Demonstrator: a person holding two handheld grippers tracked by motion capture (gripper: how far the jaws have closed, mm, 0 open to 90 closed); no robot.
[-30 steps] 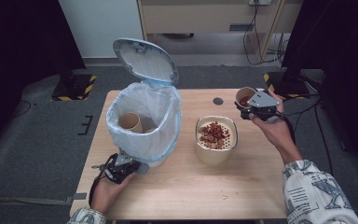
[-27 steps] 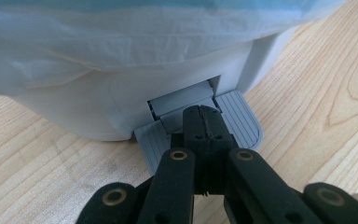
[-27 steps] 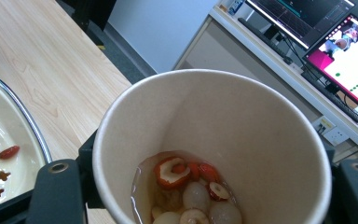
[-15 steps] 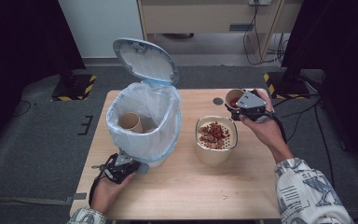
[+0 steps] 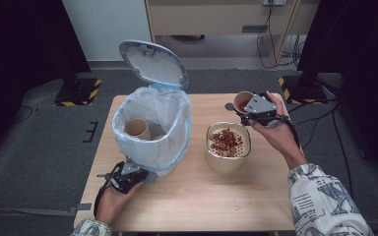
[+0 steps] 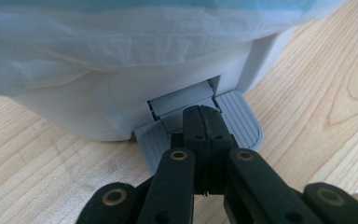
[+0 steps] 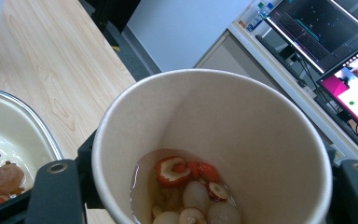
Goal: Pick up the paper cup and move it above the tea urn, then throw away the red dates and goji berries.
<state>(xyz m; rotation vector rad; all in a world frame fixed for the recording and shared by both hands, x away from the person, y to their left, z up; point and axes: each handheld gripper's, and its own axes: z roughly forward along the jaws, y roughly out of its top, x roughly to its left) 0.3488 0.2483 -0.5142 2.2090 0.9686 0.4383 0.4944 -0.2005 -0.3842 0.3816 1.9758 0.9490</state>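
step: emptying cup (image 7: 214, 140) | right tongs (image 5: 254, 109) hold it beside bowl (image 5: 228, 147) on worktop (image 5: 202, 196) | left tongs (image 6: 204, 123) closed, pressing bin (image 5: 150, 132) pedal (image 6: 200, 119) (lid up) | next: likely tip contents into bowl, then bin cup

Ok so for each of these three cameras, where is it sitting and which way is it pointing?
High view: above the person's side, looking forward and down at the table; both forearms show.
Left gripper view: on the left gripper, its shut jaws on the bin's pedal.
Right gripper view: on the right gripper, looking into its paper cup.
Shared: the bowl, in the high and right gripper views.
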